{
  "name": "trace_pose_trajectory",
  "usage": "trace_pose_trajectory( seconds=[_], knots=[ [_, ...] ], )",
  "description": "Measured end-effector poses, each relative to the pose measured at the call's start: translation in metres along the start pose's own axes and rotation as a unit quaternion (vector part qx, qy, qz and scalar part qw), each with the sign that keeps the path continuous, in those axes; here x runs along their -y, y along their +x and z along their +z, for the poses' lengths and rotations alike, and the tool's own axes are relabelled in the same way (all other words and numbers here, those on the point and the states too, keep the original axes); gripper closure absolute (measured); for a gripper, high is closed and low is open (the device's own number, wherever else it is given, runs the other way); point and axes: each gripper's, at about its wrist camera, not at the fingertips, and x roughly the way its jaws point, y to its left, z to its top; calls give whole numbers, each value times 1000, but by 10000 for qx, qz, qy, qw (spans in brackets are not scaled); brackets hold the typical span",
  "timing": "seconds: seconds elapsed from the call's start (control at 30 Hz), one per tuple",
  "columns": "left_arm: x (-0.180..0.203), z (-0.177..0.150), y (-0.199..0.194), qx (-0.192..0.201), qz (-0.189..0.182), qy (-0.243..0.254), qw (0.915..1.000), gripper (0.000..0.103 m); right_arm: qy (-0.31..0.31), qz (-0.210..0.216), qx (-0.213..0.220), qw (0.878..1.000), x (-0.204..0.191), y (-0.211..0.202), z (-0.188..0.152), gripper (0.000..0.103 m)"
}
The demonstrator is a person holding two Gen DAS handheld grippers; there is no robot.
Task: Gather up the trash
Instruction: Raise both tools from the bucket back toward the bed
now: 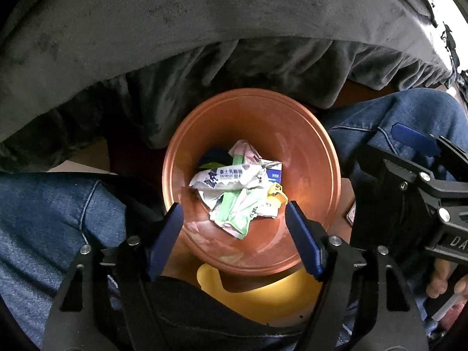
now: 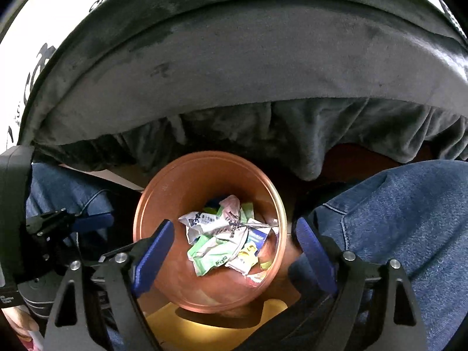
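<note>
Below, wrappers (image 1: 237, 187) (binned), left claw (image 1: 234, 234) above

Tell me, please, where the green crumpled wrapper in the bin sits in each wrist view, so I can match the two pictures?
Left wrist view: green wrapper lies low in the trash pile, just below picture centre, inside the brown bin.
Right wrist view: green wrapper lies at the pile's lower left, below centre.
Shared landmark: the white wrapper with blue print, just above it.

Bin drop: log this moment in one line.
left gripper: open, empty | right gripper: open, empty | wrappers: inside bin
</note>
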Motion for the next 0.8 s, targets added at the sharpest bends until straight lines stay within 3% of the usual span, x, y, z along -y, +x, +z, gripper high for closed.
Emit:
trace_pose_trajectory(
  seconds=[0.57,0.67,0.8],
  knots=[
    [1,-1,-21,336,168,126,9992,31,74,46,154,9998,4,-13,2,19],
    [3,3,-44,606,149,206,9978,31,67,44,502,9987,6,-35,9,19],
    [4,14,-97,1207,-114,238,9923,31,88,176,1522,9882,14,-90,24,16]
  ],
)
